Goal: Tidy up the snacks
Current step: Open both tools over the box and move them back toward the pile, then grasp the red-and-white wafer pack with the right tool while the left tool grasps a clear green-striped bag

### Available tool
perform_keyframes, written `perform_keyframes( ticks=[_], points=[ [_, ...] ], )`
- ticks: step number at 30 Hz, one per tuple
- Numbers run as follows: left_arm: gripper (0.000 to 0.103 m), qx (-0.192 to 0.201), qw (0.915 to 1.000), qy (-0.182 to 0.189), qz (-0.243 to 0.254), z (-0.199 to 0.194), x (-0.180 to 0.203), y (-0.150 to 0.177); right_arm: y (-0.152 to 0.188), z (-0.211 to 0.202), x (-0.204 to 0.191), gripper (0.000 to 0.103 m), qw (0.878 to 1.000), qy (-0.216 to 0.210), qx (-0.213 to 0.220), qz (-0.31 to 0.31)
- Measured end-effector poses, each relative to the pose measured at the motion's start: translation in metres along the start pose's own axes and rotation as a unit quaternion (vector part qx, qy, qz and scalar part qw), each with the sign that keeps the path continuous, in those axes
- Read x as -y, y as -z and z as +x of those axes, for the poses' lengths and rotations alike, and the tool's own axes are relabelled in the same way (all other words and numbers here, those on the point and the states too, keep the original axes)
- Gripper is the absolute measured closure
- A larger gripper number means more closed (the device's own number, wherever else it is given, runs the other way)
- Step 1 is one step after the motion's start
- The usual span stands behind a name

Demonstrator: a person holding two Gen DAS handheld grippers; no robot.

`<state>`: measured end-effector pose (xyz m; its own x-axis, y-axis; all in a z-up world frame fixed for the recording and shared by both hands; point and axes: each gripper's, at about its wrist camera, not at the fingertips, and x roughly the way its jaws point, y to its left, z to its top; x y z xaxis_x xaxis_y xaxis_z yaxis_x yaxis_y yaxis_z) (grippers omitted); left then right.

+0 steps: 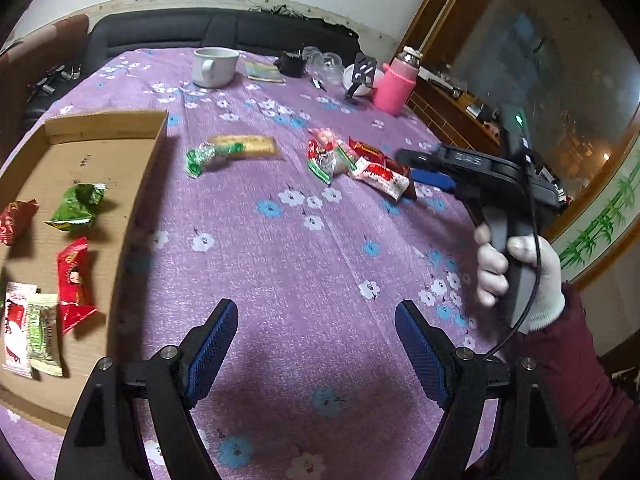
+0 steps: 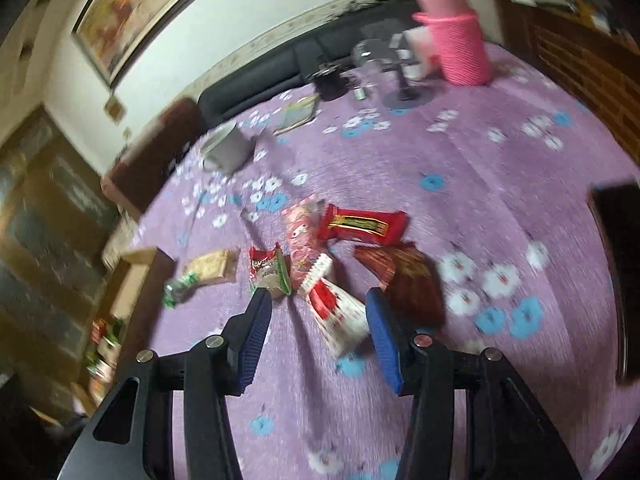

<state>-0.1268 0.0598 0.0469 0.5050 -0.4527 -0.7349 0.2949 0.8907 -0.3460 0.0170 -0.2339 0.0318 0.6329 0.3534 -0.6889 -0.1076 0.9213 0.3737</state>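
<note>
A cardboard tray (image 1: 104,128) lies at the left with several snack packets in it, among them a green one (image 1: 78,206) and a red one (image 1: 74,276). My left gripper (image 1: 316,308) hangs open over bare purple cloth, with nothing between its fingers. In mid-table lie a green candy (image 1: 208,156), a tan biscuit bar (image 1: 252,146) and a pile of red packets (image 1: 360,160). My right gripper (image 2: 318,300), held in a white-gloved hand (image 1: 520,272), hovers open over that pile. A white-and-red packet (image 2: 340,312) lies below its jaws, untouched. A red bar (image 2: 360,224) and a dark red packet (image 2: 408,280) lie beside it.
At the table's far side stand a white mug (image 1: 214,66), a pink-sleeved bottle (image 1: 396,84), a phone stand (image 1: 360,76) and glass jars (image 1: 328,64). A dark sofa (image 1: 224,28) runs behind. A wooden cabinet (image 1: 460,100) stands to the right. A black object (image 2: 618,260) lies at the right edge.
</note>
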Motion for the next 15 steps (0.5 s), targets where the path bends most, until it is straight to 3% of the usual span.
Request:
perform_keyframes(
  ticks=[4,7,8,9,15],
  points=[
    [0.019,-0.007,0.9999,-0.002,-0.013,0.006,-0.005,-0.003,0.003,0.023,-0.017,0.056,0.997,0.041,-0.008,-0.062],
    [0.019,-0.007,0.9995,0.007,-0.031,0.009,-0.014,-0.01,0.007,0.032,-0.019,0.056,0.996,0.045,-0.012,-0.077],
    [0.019,-0.005,0.9993,0.006,-0.037,0.009,-0.018,-0.014,0.009,0.034,-0.018,0.06,0.995,0.048,-0.013,-0.082],
    [0.019,-0.004,0.9992,0.004,-0.039,0.01,-0.02,-0.016,0.01,0.035,-0.017,0.071,0.995,0.054,-0.009,-0.085],
    [0.019,-0.001,0.9994,-0.033,-0.013,0.027,-0.016,-0.049,0.008,0.029,-0.006,0.081,0.997,0.044,-0.008,-0.062]
  ],
)
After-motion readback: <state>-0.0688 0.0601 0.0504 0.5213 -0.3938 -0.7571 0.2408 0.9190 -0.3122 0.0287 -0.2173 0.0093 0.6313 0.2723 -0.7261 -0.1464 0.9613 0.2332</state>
